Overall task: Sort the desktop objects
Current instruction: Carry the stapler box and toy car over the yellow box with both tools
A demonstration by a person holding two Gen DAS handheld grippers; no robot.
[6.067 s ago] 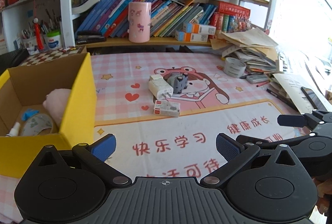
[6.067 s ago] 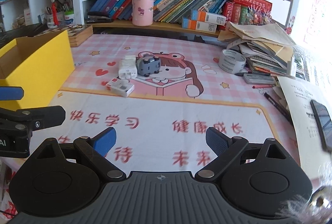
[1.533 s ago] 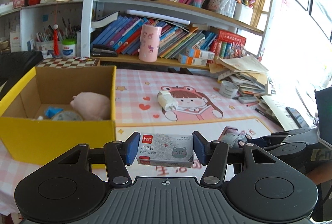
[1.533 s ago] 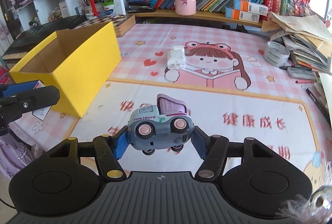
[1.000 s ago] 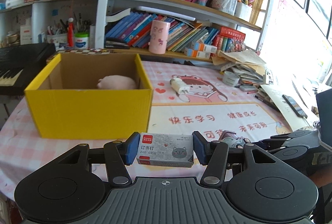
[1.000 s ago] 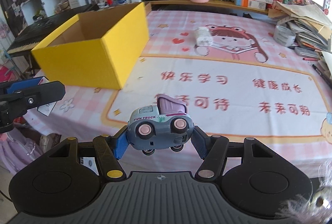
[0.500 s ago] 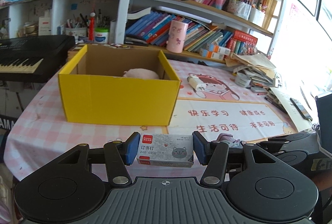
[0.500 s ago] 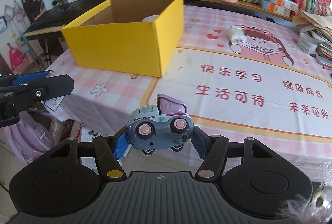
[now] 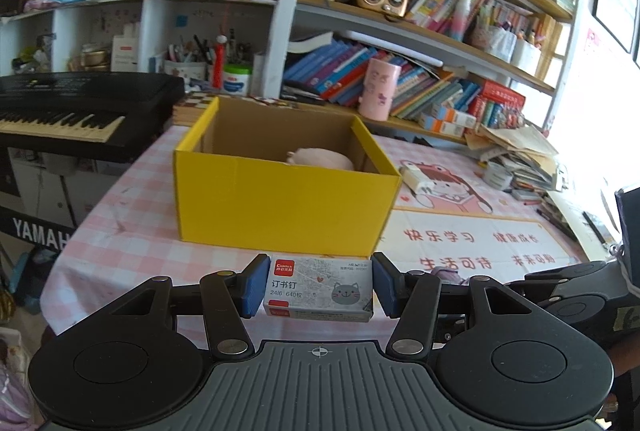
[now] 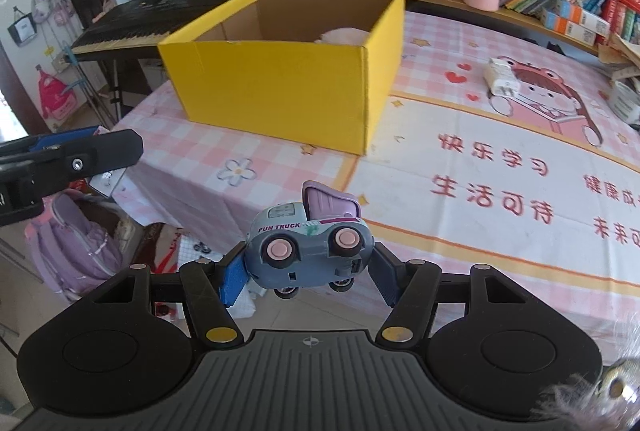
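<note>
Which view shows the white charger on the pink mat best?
The right wrist view: the white charger lies unobstructed with its prongs discernible, right of the yellow box. In the left wrist view the white charger is smaller and sits just past the box's corner.

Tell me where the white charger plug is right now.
The white charger plug lies on the pink cartoon mat, right of the yellow box in both wrist views, beside the printed girl's head, untouched by either gripper.
</note>
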